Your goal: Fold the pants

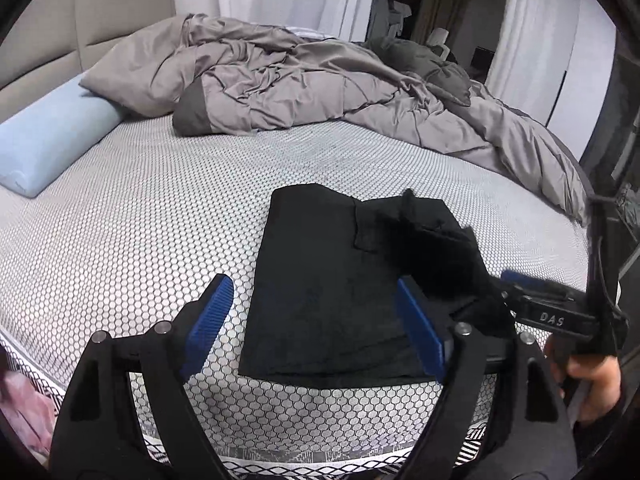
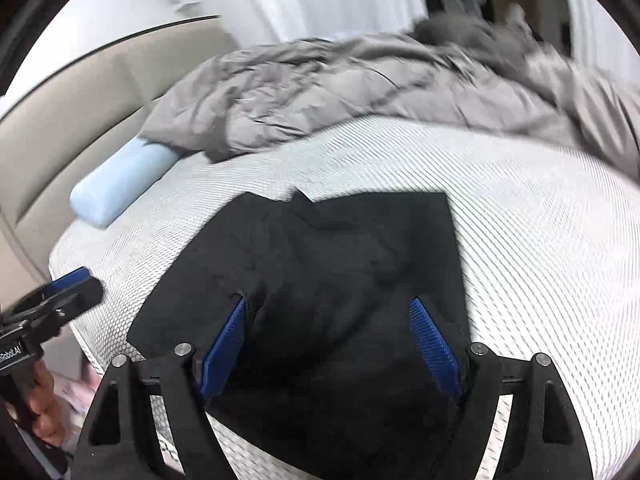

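Note:
Black pants lie folded into a compact rectangle on the honeycomb-patterned mattress, near its front edge. A loose bunched part sits raised at their right side. My left gripper is open, its blue pads astride the left half of the pants, holding nothing. My right gripper is open just over the pants, its pads wide apart. The right gripper also shows at the right edge of the left wrist view, beside the bunched part. The right wrist view is motion-blurred.
A crumpled grey duvet covers the far half of the bed. A light blue bolster pillow lies at the left by the beige headboard. White curtains hang behind. Pink fabric lies off the bed at lower left.

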The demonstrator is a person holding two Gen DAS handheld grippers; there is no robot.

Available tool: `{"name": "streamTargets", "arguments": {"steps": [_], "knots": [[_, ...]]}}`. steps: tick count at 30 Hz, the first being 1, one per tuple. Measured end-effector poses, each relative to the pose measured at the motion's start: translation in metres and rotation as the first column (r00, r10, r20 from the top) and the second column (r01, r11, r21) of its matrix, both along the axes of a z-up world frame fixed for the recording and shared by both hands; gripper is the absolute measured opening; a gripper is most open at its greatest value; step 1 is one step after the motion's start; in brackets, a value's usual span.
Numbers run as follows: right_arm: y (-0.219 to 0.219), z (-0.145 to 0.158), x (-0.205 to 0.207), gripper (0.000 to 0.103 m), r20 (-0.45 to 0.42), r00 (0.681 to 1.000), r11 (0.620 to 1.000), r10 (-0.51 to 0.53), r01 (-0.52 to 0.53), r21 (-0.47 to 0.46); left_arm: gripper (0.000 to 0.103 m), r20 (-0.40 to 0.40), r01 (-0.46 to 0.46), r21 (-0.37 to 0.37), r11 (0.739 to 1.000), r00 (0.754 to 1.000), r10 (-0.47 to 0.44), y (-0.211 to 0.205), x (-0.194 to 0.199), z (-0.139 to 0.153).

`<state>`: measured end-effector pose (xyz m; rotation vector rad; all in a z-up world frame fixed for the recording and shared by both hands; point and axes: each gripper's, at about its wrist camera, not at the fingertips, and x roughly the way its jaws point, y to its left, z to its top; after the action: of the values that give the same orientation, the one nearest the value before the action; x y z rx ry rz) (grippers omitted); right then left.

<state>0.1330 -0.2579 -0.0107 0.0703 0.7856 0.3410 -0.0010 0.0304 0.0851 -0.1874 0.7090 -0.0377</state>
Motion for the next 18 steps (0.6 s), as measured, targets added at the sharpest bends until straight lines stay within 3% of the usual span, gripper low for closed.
{"name": "streamTargets", "arguments": {"steps": [3, 5, 12, 15, 18], "knots": [[-0.025, -0.011, 0.002, 0.082, -0.119, 0.993, 0.997, -0.004, 0.013, 0.072, 0.081, 0.007, 0.03, 0.023, 0.999, 1.0, -0.03, -0.005, 0.006, -0.001], [-0.027, -0.015, -0.002, 0.082, -0.148, 0.989, 0.998, 0.026, -0.019, 0.052, 0.081, 0.001, 0.047, 0.034, 0.998, 0.999, -0.047, -0.007, 0.015, -0.009], [-0.044, -0.019, -0.024, 0.085, -0.091, 0.995, 0.998, 0.043, -0.047, -0.038, 0.081, -0.024, 0.088, 0.005, 0.996, 0.996, -0.088, 0.004, 0.035, -0.046], [-0.064, -0.023, -0.028, 0.085, -0.075, 0.997, 0.999, 0.033, -0.035, -0.018, 0.081, -0.034, 0.131, 0.002, 0.991, 0.991, -0.131, 0.005, 0.038, -0.051], [-0.084, -0.024, -0.031, 0.085, -0.035, 0.999, 0.998, 0.033, -0.032, 0.046, 0.081, -0.035, 0.123, 0.057, 0.991, 0.992, -0.121, 0.0, 0.045, -0.053]]}}
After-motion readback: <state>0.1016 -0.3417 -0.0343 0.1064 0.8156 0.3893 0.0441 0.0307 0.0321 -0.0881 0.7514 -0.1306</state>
